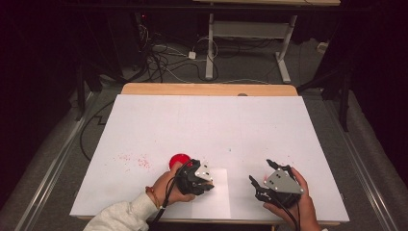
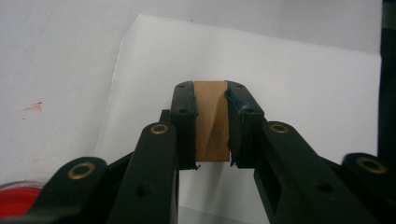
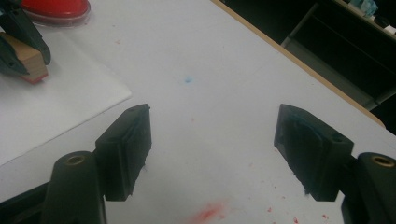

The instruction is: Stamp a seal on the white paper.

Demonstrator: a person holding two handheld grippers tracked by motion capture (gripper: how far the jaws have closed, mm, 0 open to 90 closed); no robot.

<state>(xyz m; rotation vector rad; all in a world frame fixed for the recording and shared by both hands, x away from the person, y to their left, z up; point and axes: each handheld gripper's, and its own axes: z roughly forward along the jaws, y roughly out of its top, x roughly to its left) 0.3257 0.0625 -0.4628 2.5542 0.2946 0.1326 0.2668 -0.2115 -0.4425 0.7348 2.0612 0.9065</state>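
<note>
Wooden stamp [image 2: 211,122] pinched by left gripper [image 2: 210,123], underside hidden; right gripper [image 3: 212,149] spread.

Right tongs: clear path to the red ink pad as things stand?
Probably not directly. The right tongs are open and holding nothing, but the left tongs, shut on the wooden stamp, sit between them and the red ink pad.

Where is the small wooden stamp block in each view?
High view: hidden under the left hand-held gripper, lower centre, over the white paper sheet.
Left gripper view: small wooden stamp block at centre, clamped between the black jaws.
Right gripper view: top left, red underside just above the paper.
Shared landmark: round red ink pad.
</note>
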